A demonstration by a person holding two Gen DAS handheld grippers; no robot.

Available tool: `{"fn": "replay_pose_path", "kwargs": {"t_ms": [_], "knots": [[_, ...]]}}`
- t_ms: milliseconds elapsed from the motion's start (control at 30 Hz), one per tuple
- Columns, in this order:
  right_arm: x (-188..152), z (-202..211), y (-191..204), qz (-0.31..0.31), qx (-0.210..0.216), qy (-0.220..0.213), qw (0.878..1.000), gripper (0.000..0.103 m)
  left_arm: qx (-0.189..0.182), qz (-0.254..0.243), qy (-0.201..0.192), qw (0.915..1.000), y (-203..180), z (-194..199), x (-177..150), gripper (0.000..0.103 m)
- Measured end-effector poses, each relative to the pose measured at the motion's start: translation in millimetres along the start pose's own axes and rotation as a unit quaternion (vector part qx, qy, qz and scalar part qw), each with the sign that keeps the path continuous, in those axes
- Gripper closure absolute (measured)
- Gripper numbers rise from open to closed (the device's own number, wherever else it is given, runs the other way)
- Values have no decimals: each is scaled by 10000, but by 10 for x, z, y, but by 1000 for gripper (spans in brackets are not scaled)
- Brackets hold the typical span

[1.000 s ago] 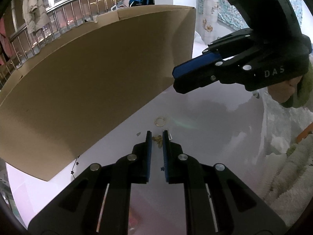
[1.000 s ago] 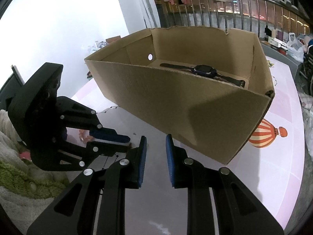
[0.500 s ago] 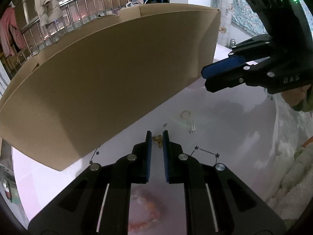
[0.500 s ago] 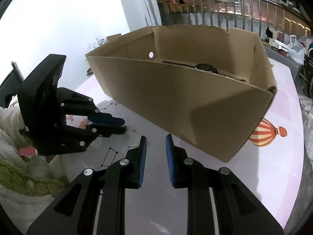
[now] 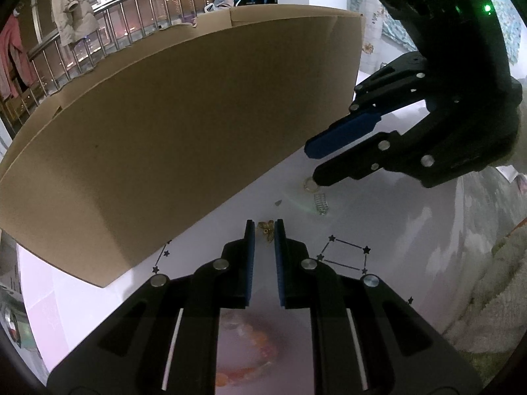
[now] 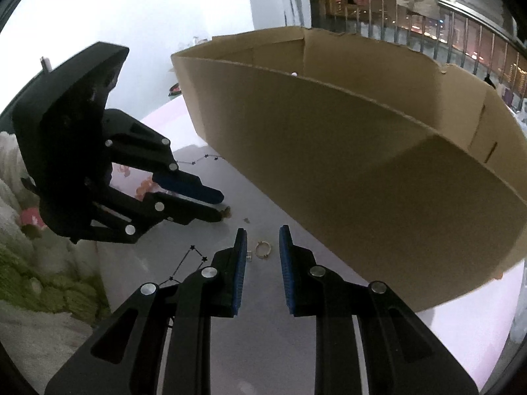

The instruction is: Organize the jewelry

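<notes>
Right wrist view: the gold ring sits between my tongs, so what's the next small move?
Probably ease the right tongs down until the pads straddle the gold ring, then close. The ring lies flat on the table, centred in the gap but not yet touched, with a small silver clip close to the left pad.

A pale pink table printed with star constellations is backed by a white wall, and a metal railing hung with clothes is seen against dark, lamplit windows.
</notes>
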State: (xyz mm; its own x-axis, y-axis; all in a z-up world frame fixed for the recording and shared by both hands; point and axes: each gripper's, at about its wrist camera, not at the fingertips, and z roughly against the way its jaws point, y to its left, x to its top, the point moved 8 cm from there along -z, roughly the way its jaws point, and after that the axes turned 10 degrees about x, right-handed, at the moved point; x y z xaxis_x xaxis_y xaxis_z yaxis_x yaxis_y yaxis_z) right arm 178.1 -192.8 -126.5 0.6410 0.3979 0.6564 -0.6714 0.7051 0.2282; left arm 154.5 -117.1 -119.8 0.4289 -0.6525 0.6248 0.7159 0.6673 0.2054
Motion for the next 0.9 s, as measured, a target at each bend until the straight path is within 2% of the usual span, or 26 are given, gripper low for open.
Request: {"fn": "replay_pose_path", "kwargs": {"t_ms": [300, 567, 900], "knots": [[-23, -129, 9, 160, -70, 240, 9996, 83, -6, 13, -25, 10000, -20, -21, -19, 92], [-56, -92, -36, -83, -54, 261, 9996, 99, -2, 19, -43, 10000, -23, -15, -26, 92], [-168, 6, -90, -413, -161, 122, 9989, 99, 3, -3, -31, 10000, -59, 1, -8, 92]]}}
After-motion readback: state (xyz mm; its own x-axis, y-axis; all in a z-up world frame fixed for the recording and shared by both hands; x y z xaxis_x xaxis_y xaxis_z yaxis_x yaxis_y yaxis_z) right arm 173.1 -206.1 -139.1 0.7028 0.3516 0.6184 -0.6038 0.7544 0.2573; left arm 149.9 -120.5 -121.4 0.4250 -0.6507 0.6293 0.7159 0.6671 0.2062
